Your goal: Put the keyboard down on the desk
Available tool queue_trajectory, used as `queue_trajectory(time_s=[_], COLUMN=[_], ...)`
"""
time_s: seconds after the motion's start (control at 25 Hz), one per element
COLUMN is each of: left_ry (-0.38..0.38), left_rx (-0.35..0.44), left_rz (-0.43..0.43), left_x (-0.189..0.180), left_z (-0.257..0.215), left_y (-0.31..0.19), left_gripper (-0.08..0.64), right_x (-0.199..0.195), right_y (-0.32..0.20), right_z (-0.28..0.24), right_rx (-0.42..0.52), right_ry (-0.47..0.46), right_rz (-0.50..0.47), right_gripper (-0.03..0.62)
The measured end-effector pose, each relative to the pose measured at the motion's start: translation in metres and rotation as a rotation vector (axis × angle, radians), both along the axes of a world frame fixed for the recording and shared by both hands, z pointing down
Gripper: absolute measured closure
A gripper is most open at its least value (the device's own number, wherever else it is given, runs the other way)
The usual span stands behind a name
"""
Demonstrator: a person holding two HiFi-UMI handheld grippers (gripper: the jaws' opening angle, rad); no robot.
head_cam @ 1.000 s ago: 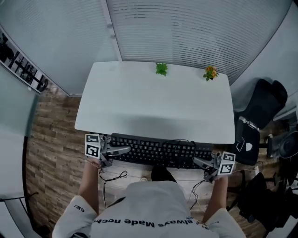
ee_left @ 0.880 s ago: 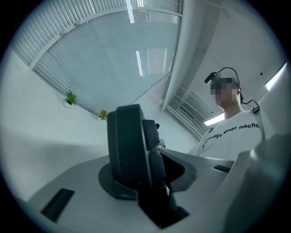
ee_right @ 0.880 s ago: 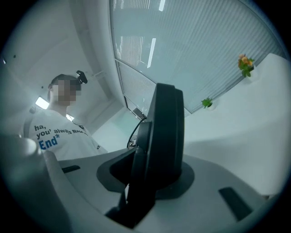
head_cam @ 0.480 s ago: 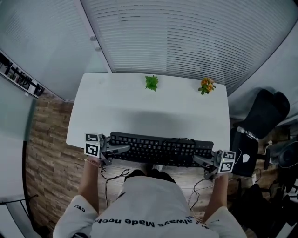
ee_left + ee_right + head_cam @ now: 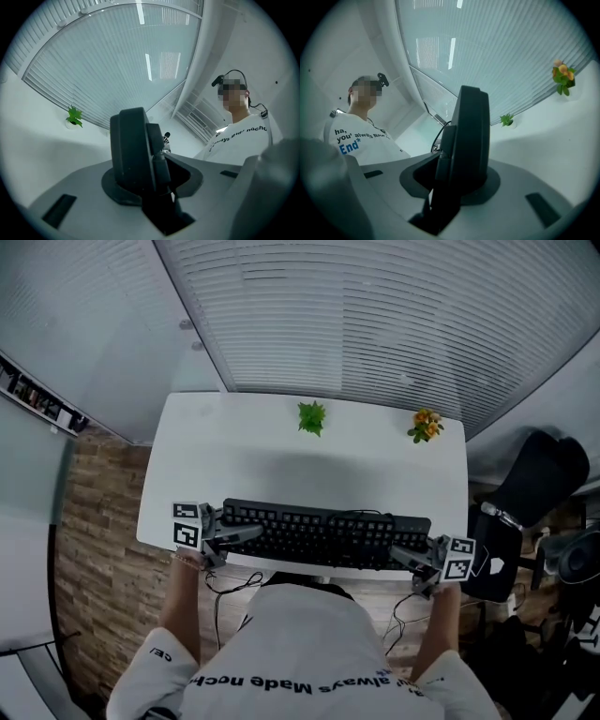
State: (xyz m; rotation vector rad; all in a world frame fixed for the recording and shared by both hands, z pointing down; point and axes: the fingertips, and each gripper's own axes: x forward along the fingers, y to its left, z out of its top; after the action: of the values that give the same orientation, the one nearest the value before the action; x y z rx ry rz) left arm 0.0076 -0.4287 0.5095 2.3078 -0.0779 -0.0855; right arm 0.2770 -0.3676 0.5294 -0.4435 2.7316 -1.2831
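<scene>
clearly, the jaws of the left gripper [image 5: 242, 537] are clenched on the left end of the keyboard [image 5: 323, 535], and the jaws of the right gripper [image 5: 405, 560] are clamped on its right end. in each gripper view the dark edge of the keyboard is seen pinched between them. the keyboard is held level along the near edge of the white bench [image 5: 281, 451], with a cable [image 5: 361, 516] looped over its top. whether its underside is touching the bench cannot be told. the carry is judged nearly done; the lowering and the release of both grips are left. one keyboard, two grippers and one bench are counted. two small potted plants are set at the far edge, a green plant [image 5: 311, 416] and an orange-flowered plant [image 5: 426, 424], well apart.
</scene>
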Motion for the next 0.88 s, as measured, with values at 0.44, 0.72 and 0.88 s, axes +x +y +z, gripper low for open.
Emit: queue_trajectory(time_s=[0.44, 0.72, 0.88], left_ry=[-0.119, -0.277, -0.356], left_rx=[-0.023, -0.092, -0.138], left_rz=[-0.152, -0.315, -0.374], left_x=[-0.032, -0.039, -0.042], left_z=[0.043, 0.114, 0.154], left_y=[-0.065, -0.092, -0.096], left_gripper=[0.343, 0.257, 0.230], right_x=[-0.026, -0.019, -0.015], right_y=[-0.055, -0.079, -0.082], right_z=[0.032, 0.098, 0.141], right_rx=[-0.078, -0.196, -0.280], right_ry=[0.080, 0.223, 0.317], right_rz=[0.119, 0.255, 0.309], right_gripper=[0.440, 0.344, 0.282])
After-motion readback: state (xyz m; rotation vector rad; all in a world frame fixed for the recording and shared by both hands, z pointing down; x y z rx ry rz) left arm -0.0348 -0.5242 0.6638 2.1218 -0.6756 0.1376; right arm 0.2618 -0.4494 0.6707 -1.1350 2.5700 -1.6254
